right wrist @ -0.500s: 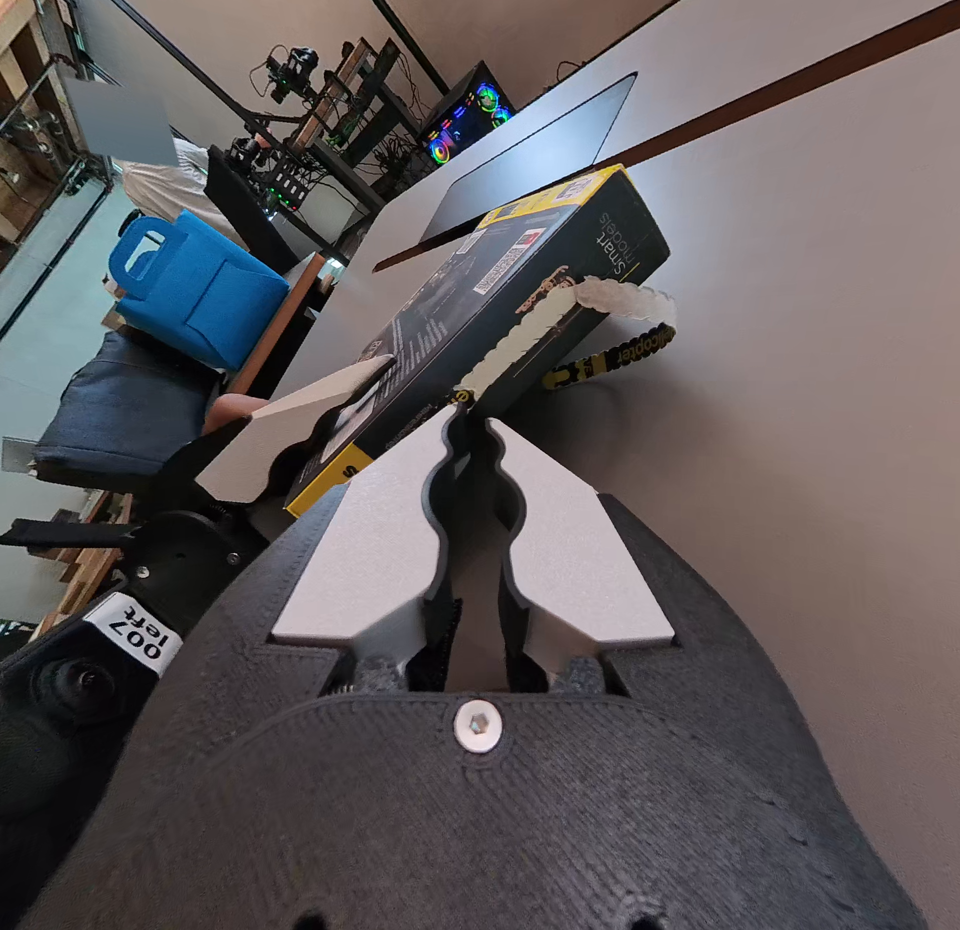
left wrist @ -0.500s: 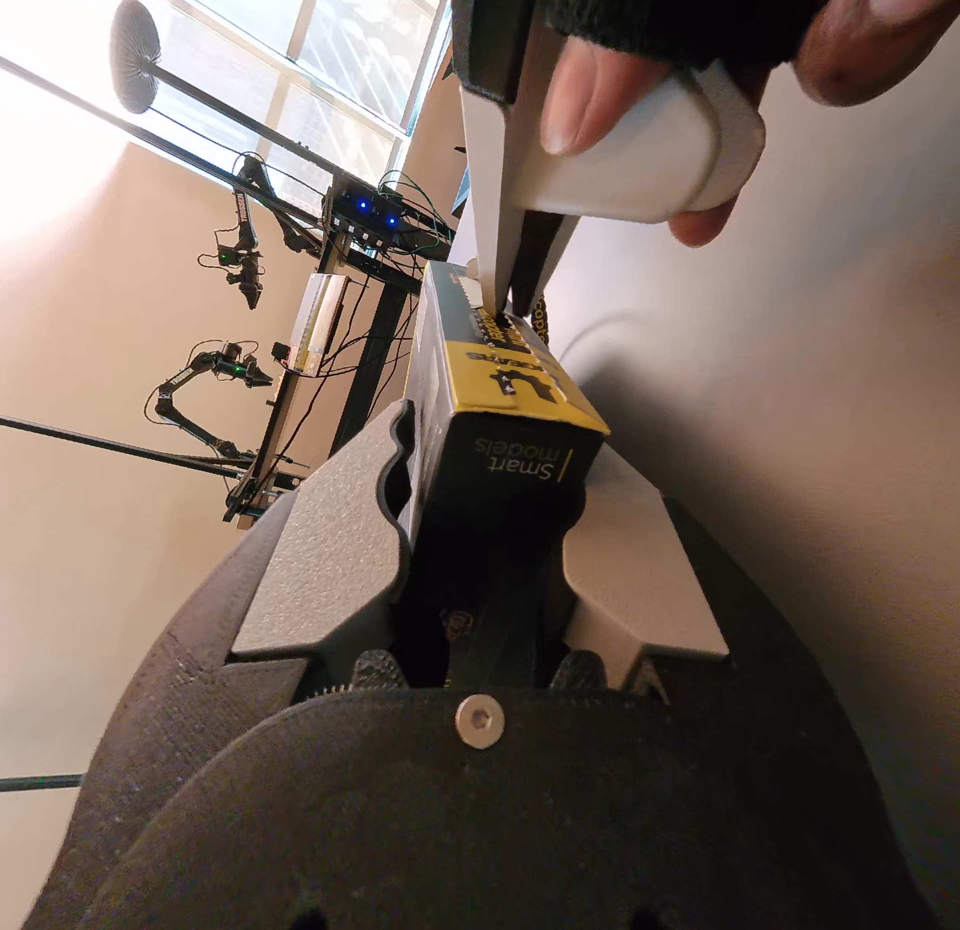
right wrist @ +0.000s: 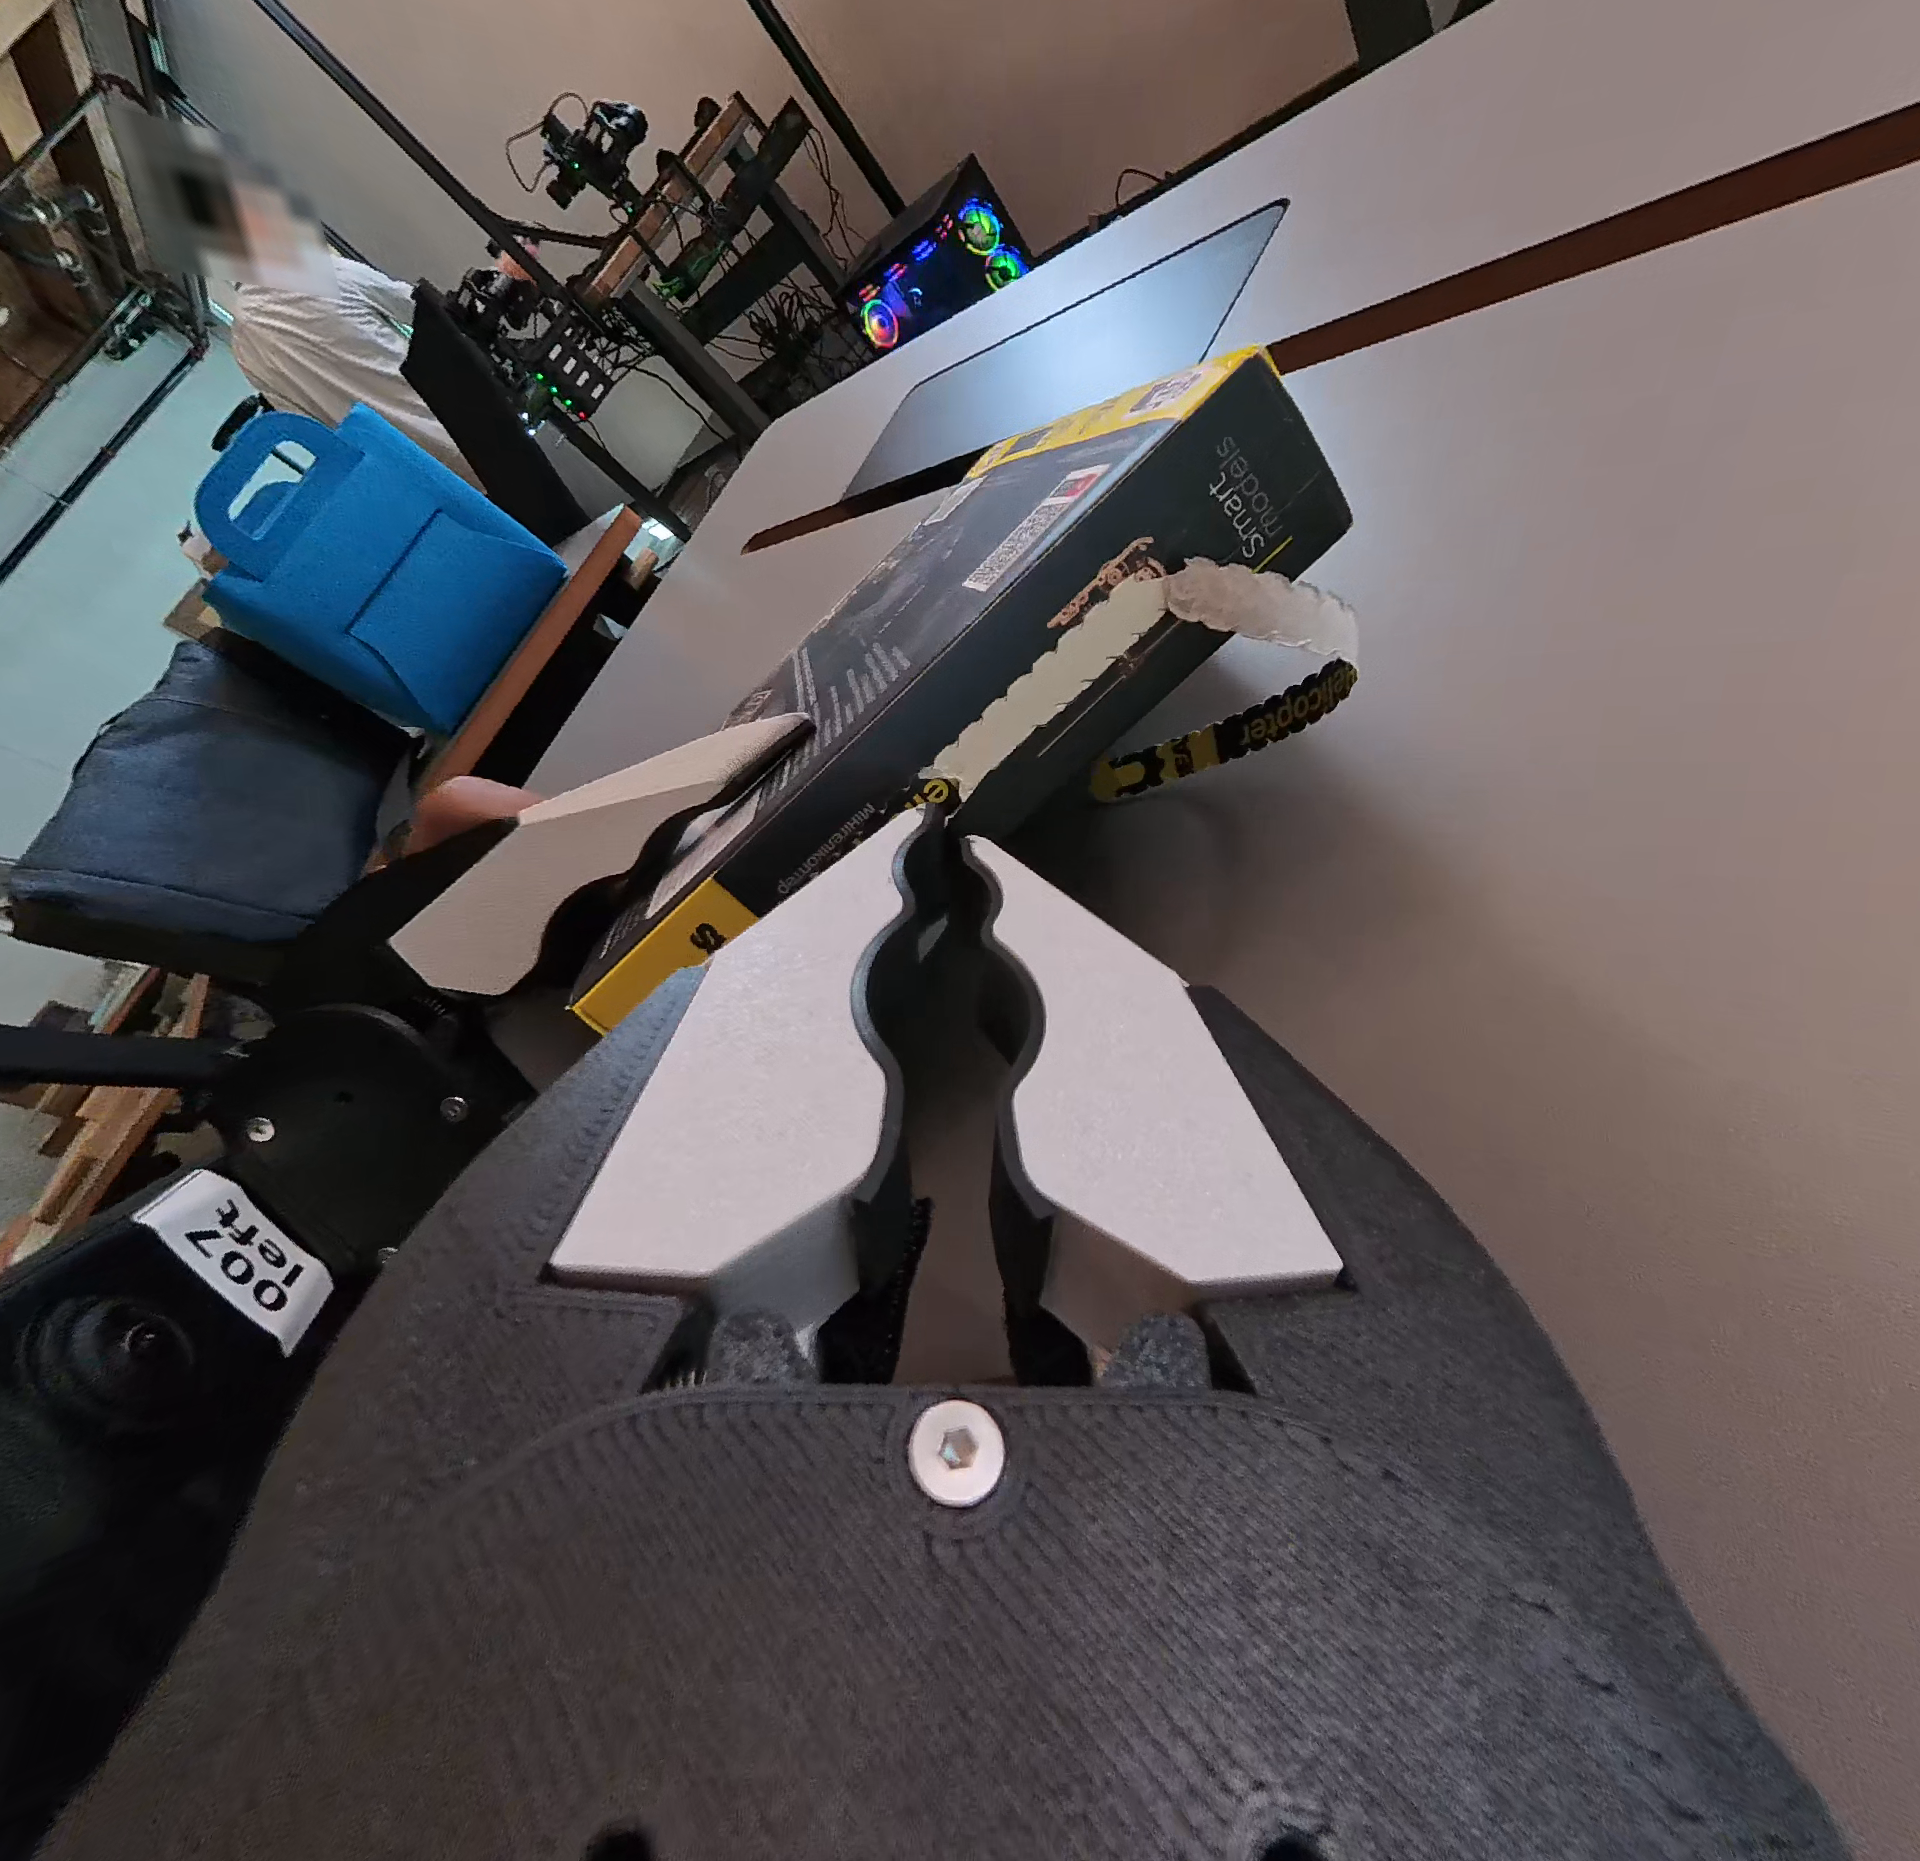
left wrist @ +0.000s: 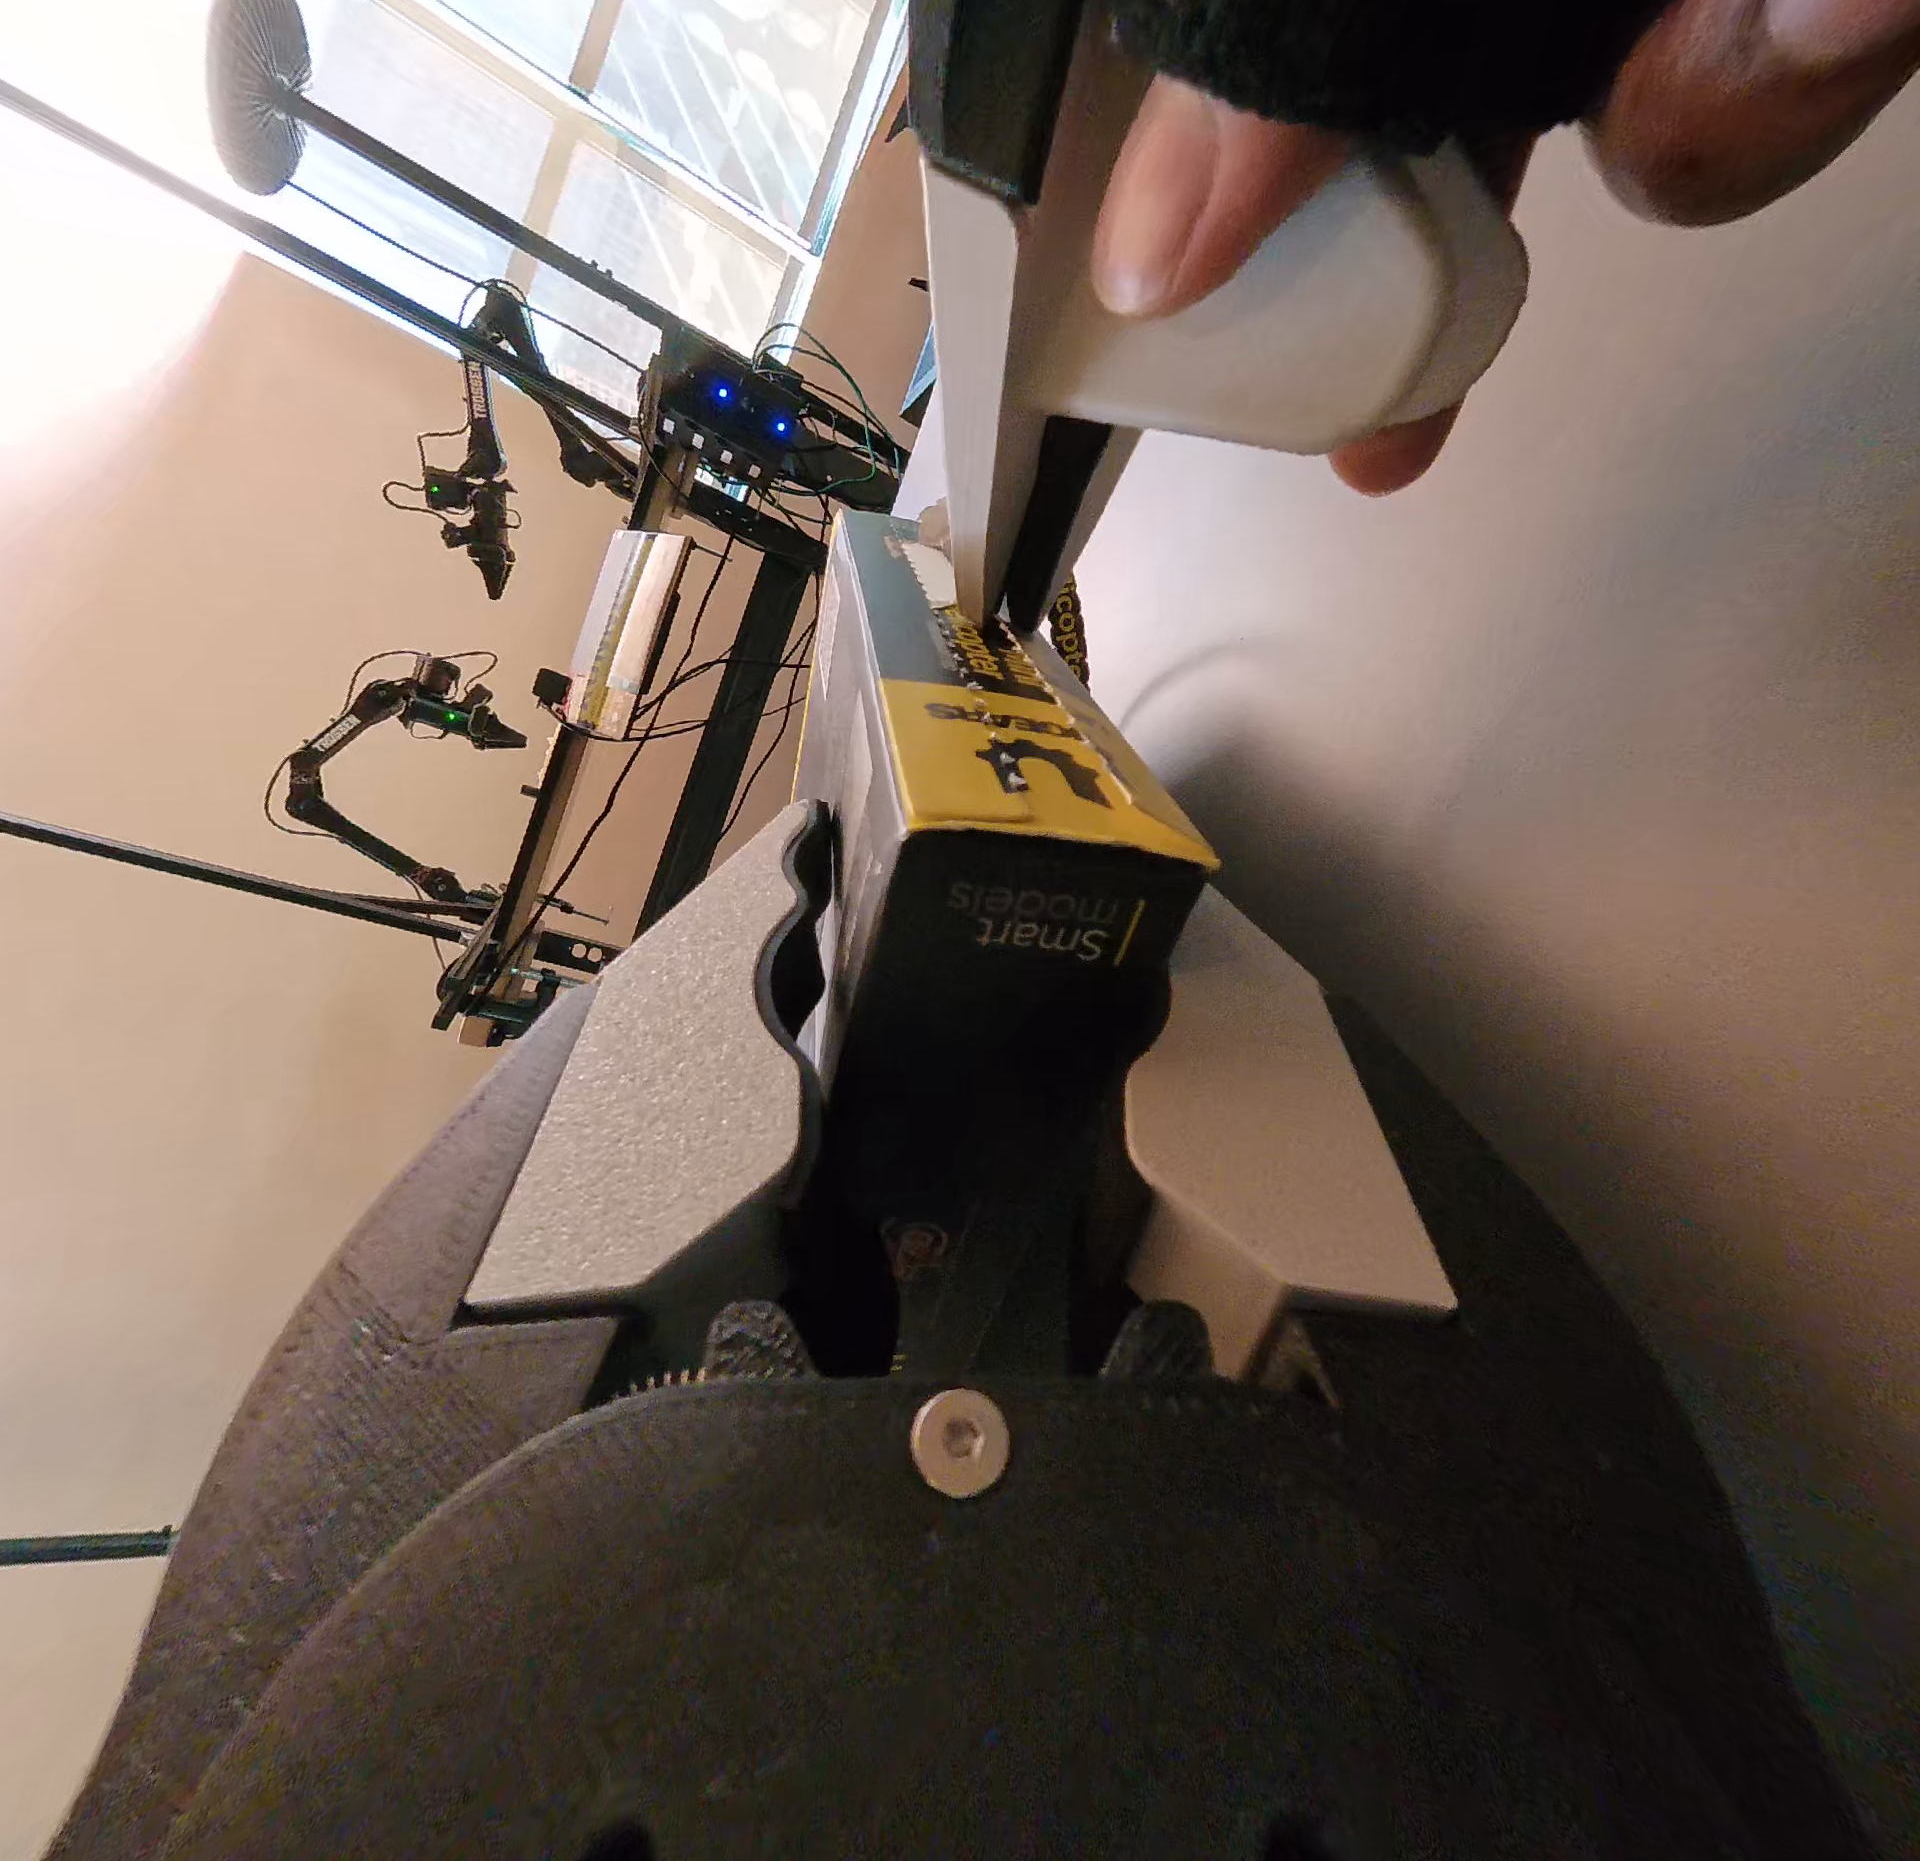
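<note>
A black and yellow cardboard box point(left wrist: 997, 876) lies tilted over the grey table point(right wrist: 1558, 772). My left gripper point(left wrist: 1003, 938) is shut on one end of it, a finger on each broad face. In the right wrist view the box point(right wrist: 1039, 585) reaches away from me, with the left gripper's upper finger point(right wrist: 665, 783) lying on it. A white-backed tear strip point(right wrist: 1091, 658) has peeled off along the box's narrow side and curls in a loop past its far end. My right gripper point(right wrist: 940, 824) is shut on this strip. It comes down from above in the left wrist view point(left wrist: 997, 616), held by a hand point(left wrist: 1247, 201).
A black mat point(right wrist: 1070, 377) lies on the table beyond the box. A blue bag point(right wrist: 364, 544) and a dark blue cushion point(right wrist: 197, 793) sit at the left. A lit computer case point(right wrist: 935, 273), equipment racks and a person in white point(right wrist: 312, 346) are farther back. Left and right tips are no more than a few centimetres apart.
Almost nothing: both grippers keep their holds. The right gripper has shifted only slightly with the strip.
</note>
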Available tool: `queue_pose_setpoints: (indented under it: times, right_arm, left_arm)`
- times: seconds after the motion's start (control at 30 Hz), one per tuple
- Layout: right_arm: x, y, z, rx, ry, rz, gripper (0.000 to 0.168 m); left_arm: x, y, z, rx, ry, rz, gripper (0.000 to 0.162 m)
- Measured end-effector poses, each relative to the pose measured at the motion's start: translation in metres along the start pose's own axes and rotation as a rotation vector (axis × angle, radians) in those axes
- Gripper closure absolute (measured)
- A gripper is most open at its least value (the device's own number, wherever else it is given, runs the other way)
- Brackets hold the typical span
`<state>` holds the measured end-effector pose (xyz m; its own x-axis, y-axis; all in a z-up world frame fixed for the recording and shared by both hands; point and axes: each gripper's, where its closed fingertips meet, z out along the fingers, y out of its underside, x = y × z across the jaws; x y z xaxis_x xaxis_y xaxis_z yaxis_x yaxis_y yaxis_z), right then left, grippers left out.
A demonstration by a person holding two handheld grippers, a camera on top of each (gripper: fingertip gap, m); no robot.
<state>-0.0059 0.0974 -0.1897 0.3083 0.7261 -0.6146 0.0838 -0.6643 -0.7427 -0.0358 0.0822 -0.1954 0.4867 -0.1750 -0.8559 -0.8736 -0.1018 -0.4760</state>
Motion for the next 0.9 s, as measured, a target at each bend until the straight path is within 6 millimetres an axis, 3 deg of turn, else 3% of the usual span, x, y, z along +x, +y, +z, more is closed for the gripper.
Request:
queue_pose_setpoints:
  times: [0.27,0.53,0.9]
  right_arm:
    - [0.002,0.001,-0.001,-0.007,0.053,-0.058,0.166]
    - [0.005,-0.005,0.001,0.003,-0.134,0.251,0.148]
    - [0.003,-0.011,0.005,0.001,-0.217,0.325,0.139]
  left_arm:
    - [0.001,0.001,0.001,-0.010,0.003,0.010,0.110]
    - [-0.004,0.000,0.002,-0.009,-0.013,-0.037,0.110]
    - [-0.009,-0.002,0.000,0.017,-0.025,-0.078,0.111]
